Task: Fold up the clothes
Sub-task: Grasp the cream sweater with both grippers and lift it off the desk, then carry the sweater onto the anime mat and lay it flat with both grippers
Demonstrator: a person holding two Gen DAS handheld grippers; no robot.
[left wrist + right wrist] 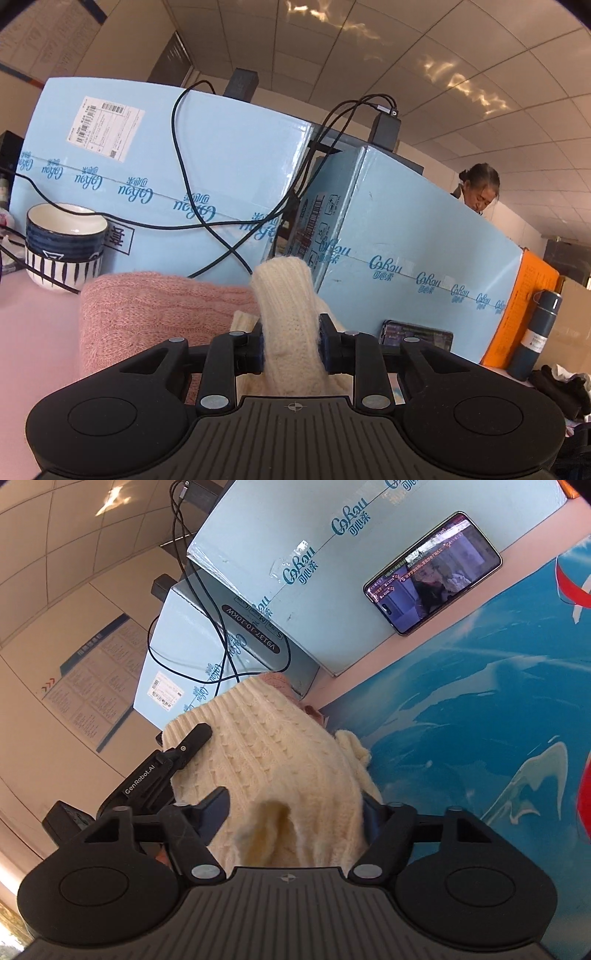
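Observation:
My left gripper (291, 341) is shut on a fold of a cream knit sweater (286, 295), which stands up between its jaws. A folded pink knit sweater (155, 314) lies just behind and to the left on the pale table. In the right wrist view my right gripper (295, 812) is shut on the same cream sweater (266, 753), which hangs bunched in front of it. The left gripper (177, 753) shows at the sweater's left edge, and a bit of the pink sweater (277, 681) shows behind.
Light blue cardboard boxes (207, 155) with black cables (184, 166) stand close behind. A blue-and-white cup (64, 247) is at the left. A phone (432, 572) leans on a box. A dark bottle (535, 332) and an orange box (524, 306) stand right. A blue patterned cloth (480, 720) covers the table.

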